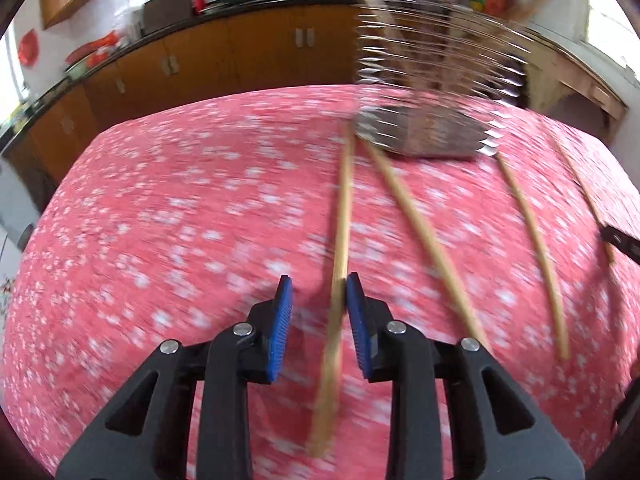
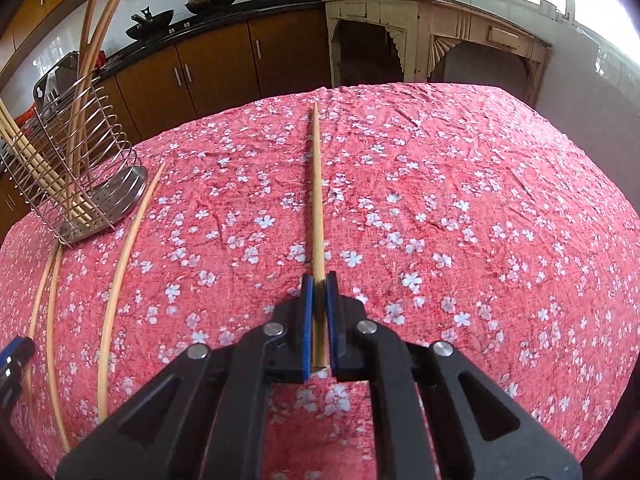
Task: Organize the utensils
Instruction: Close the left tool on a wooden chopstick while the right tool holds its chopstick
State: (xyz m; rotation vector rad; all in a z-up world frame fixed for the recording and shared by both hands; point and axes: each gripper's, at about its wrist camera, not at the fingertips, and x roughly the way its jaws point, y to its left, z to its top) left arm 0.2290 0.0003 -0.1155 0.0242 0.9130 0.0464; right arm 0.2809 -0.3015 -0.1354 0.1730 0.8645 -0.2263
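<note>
Several wooden chopsticks lie on a pink flowered tablecloth [image 2: 440,200]. A wire utensil holder [image 2: 80,168] stands at the far left in the right wrist view, with several chopsticks upright in it; it shows blurred in the left wrist view [image 1: 424,92]. My left gripper [image 1: 319,284] is open, and one chopstick [image 1: 342,240] lies between its blue pads, against the right pad. My right gripper [image 2: 319,280] is shut on another chopstick [image 2: 318,192] that points away along the cloth. Three loose chopsticks [image 2: 120,264] lie left of it.
Brown kitchen cabinets [image 2: 208,68] with woks on the counter run behind the table. A cream wooden side table [image 2: 432,32] stands at the back right. The right gripper's tip [image 1: 620,240] shows at the right edge of the left wrist view.
</note>
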